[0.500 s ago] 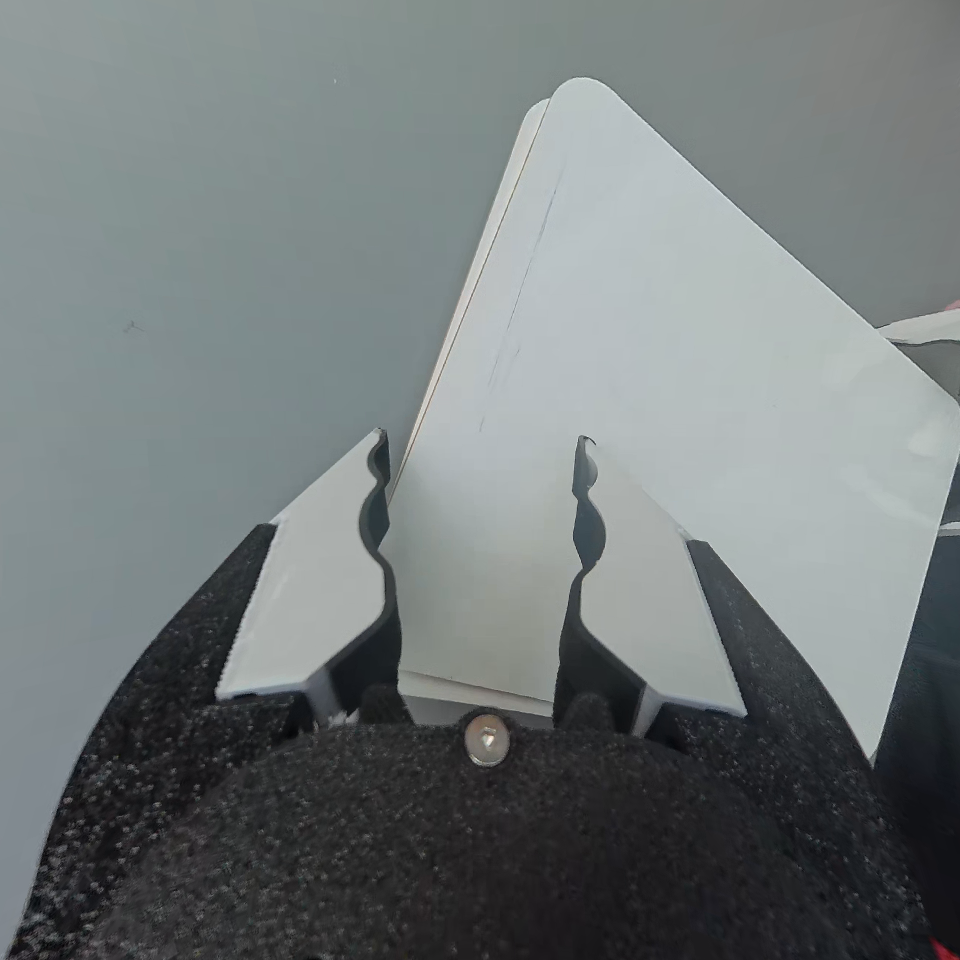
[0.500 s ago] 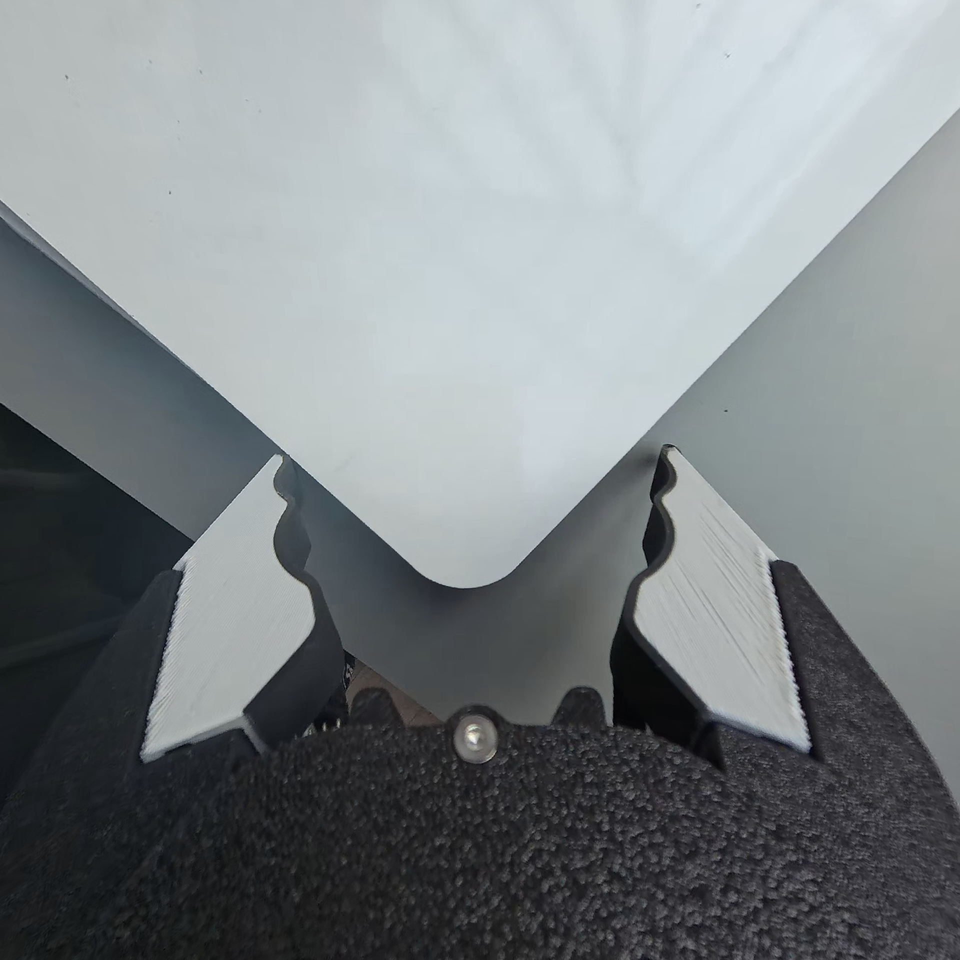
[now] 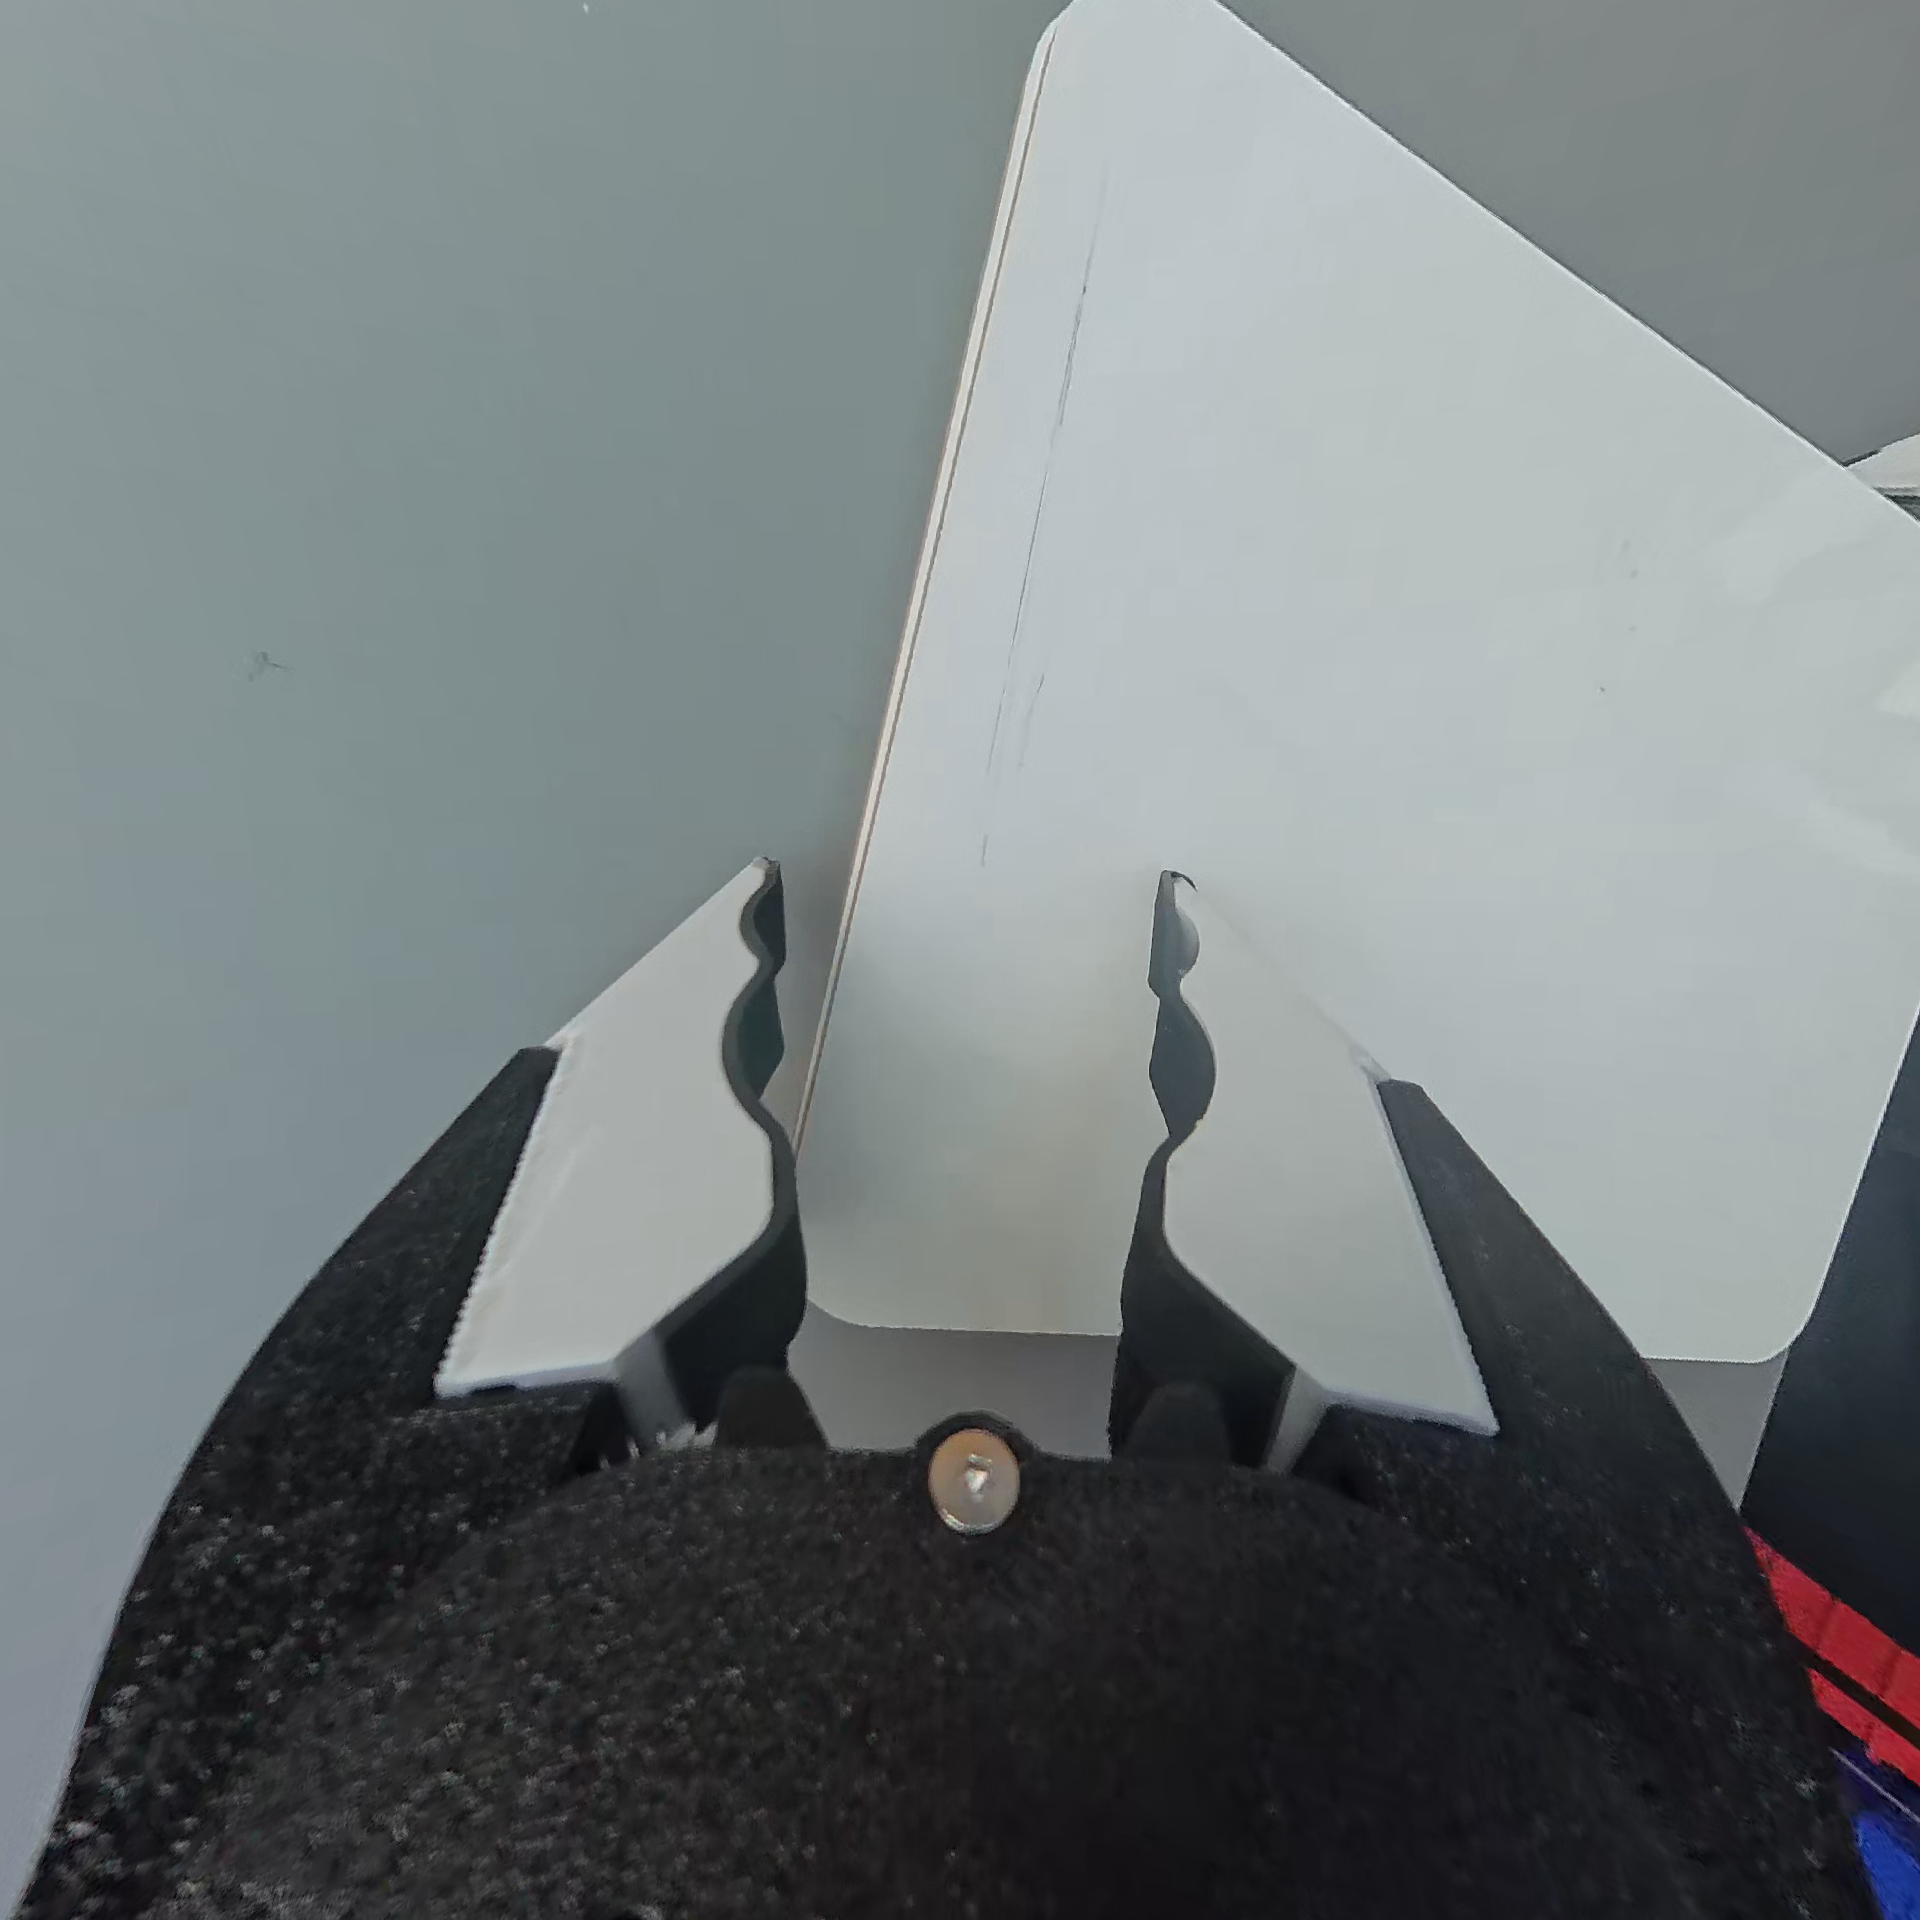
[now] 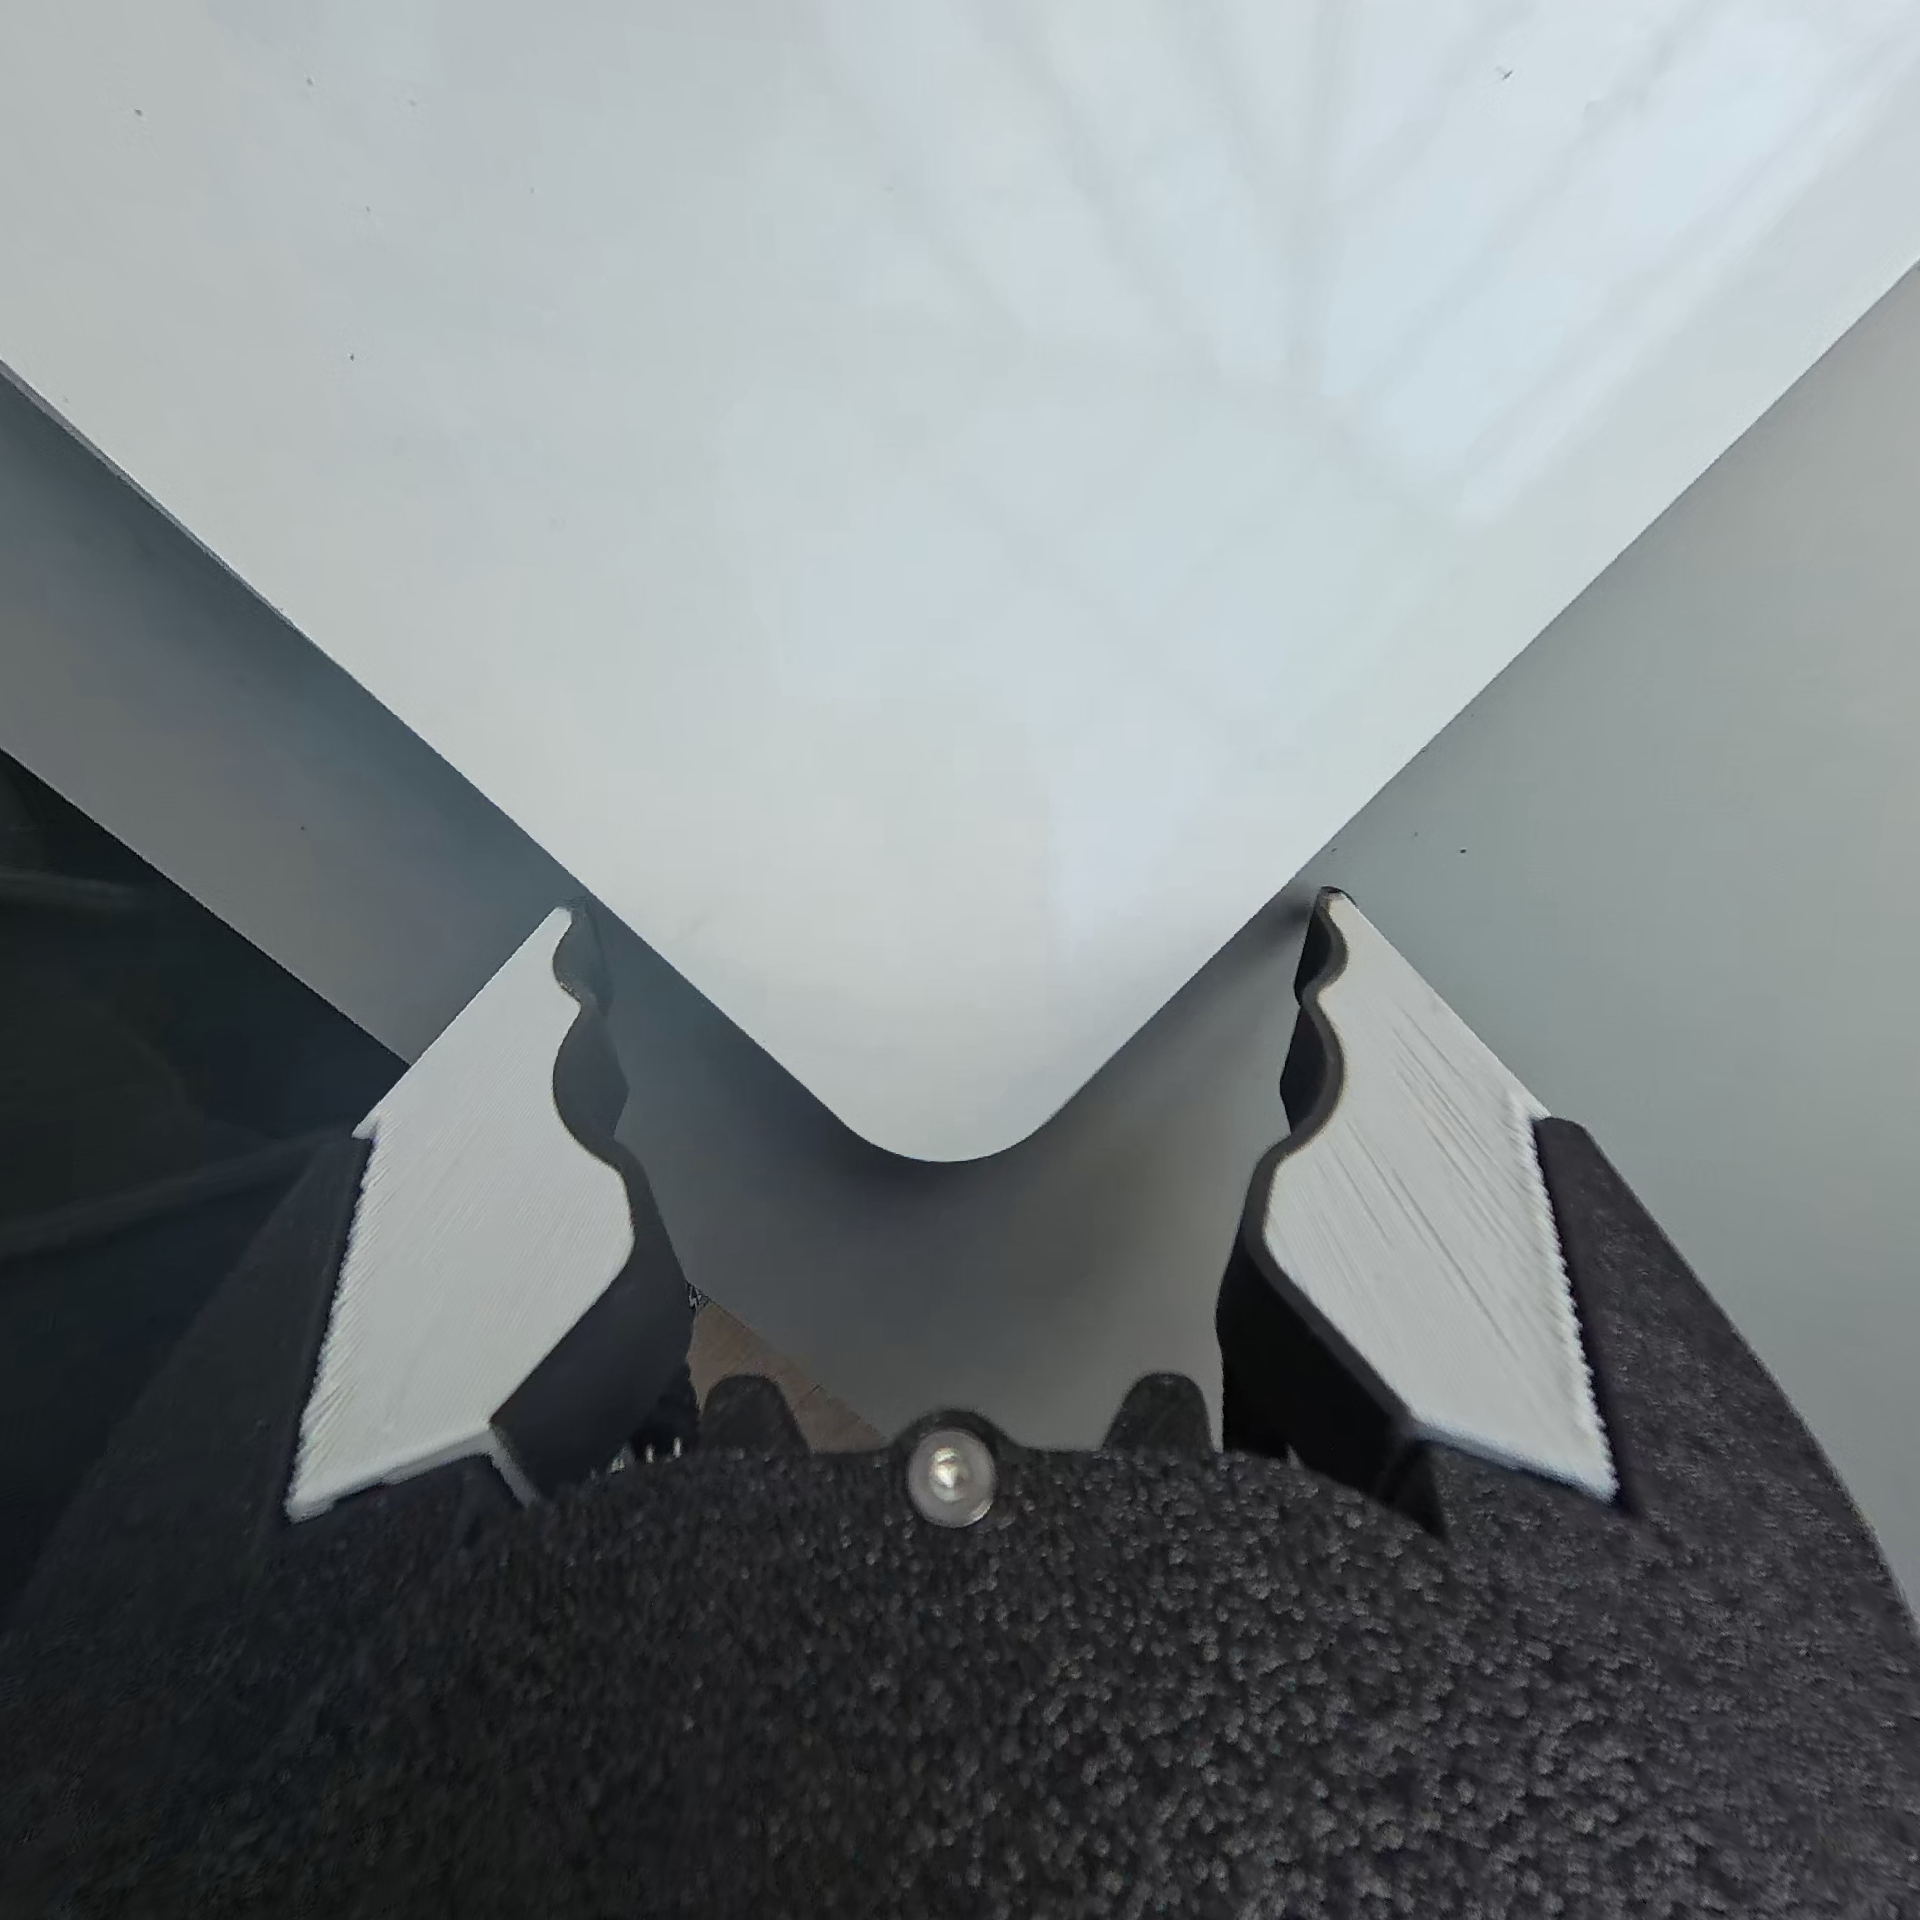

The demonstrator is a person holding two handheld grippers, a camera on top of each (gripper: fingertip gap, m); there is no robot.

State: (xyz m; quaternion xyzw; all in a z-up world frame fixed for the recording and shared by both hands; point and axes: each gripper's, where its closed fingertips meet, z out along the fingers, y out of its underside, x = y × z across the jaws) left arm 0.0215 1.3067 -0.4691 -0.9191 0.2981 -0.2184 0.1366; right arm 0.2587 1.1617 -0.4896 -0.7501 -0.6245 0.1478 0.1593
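Jaws on both grippers stand spread, nothing clamped in either. Left gripper point(image 3: 966, 883): its two fingers sit apart over a white board point(image 3: 1351, 727), a flat rounded-corner sheet lying on the grey table point(image 3: 416, 520). The board's near edge & one rounded corner fall between the fingers in the left wrist view; whether the pads actually touch it, can't tell. The board's left long edge shows a thin tan line, so it may be layered or two sheets stacked; unclear. Faint dark scratch runs lengthwise down its face.

Right gripper point(image 4: 951, 904): fingers wide apart, straddling a rounded corner of a white board point(image 4: 935, 520) w/ the corner tip pointing at the camera. Gap of grey table point(image 4: 1662, 831) visible btw corner tip & gripper body, so no grip there. Likely the same board seen from another corner, but can't confirm. Table edge runs diagonally at the left of this view, dark space beyond it.

At the table's right edge in the left view: a dark strip & a bit of red-and-blue fabric point(image 3: 1849, 1662), kind not identifiable.

Progress, as a judgement only: board lies flat, looks un-lifted; neither gripper has closed on it.
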